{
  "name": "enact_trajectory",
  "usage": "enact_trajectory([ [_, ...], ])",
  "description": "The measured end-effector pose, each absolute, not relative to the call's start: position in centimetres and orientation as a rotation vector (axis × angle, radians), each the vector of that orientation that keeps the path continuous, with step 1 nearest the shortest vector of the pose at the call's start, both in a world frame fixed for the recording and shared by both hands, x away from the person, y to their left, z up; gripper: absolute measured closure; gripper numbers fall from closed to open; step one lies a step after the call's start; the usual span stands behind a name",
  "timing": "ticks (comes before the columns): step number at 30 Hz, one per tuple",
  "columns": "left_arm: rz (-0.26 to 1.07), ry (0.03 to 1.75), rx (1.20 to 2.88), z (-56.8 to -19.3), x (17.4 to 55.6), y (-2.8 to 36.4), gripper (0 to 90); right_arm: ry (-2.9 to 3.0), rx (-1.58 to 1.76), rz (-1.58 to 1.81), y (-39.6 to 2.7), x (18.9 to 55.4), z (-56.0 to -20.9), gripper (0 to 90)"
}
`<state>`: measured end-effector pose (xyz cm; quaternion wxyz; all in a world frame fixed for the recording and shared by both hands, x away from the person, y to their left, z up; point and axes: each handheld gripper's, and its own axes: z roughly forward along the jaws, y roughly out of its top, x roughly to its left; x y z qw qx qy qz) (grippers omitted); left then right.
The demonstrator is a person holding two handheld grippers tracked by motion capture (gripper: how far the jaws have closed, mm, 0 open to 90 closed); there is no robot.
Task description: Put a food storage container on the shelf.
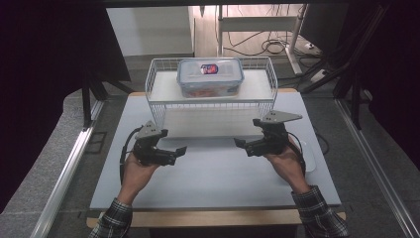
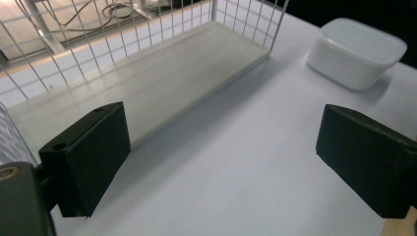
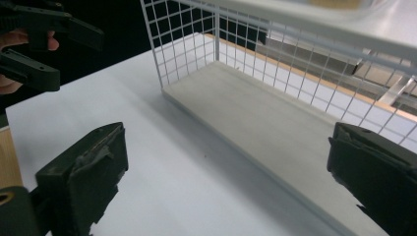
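Observation:
A clear lidded box (image 1: 210,76) with a blue-edged lid and a red-and-blue label sits on top of a white wire rack (image 1: 157,107) at the back of the white table (image 1: 213,178). The rack's lower grey shelf (image 2: 147,83) (image 3: 265,118) is bare. My left gripper (image 1: 179,151) (image 2: 221,162) hovers low over the table at front left of the rack, jaws open with nothing between them. My right gripper (image 1: 239,144) (image 3: 226,177) mirrors it at front right, also open with nothing between its jaws. Both point inward toward each other; the left gripper (image 3: 74,54) appears far off in the right gripper view.
A white lidded tub (image 2: 356,51) (image 1: 309,157) stands on the table's right side, just behind the right hand. A wooden strip edges the table at the front (image 1: 213,218). Dark curtains flank both sides; cables and desk legs lie on the floor beyond the rack.

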<state>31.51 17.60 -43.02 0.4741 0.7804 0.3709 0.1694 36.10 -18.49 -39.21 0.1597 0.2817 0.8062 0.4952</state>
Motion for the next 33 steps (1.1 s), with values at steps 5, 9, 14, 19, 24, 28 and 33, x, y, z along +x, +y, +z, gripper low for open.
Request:
enact_trajectory([
  [5,0.427,0.906,1.922,-43.7,30.7,17.3,5.0,2.311,0.814,1.42,-19.0,35.1,-40.0,0.1],
  [9,0.444,0.898,1.918,-44.4,29.9,17.2,4.2,2.306,0.82,1.417,-19.4,34.4,-40.6,0.2],
  [14,0.453,0.904,1.921,-45.4,28.9,17.1,3.0,2.327,0.834,1.387,-19.6,33.4,-41.3,1.6],
  [19,0.459,0.92,1.918,-46.4,27.8,17.0,0.8,2.331,0.837,1.378,-19.7,32.1,-42.1,1.6],
  [24,0.465,0.915,1.931,-46.9,26.9,16.8,0.5,2.327,0.83,1.364,-20.2,31.2,-42.9,1.6],
  [28,0.513,0.896,1.948,-47.2,26.1,16.7,0.5,2.321,0.835,1.359,-20.5,30.7,-43.7,1.6],
  [33,0.533,0.901,1.952,-48.1,25.4,17.1,0.5,2.314,0.842,1.344,-20.9,30.3,-44.7,2.6],
])
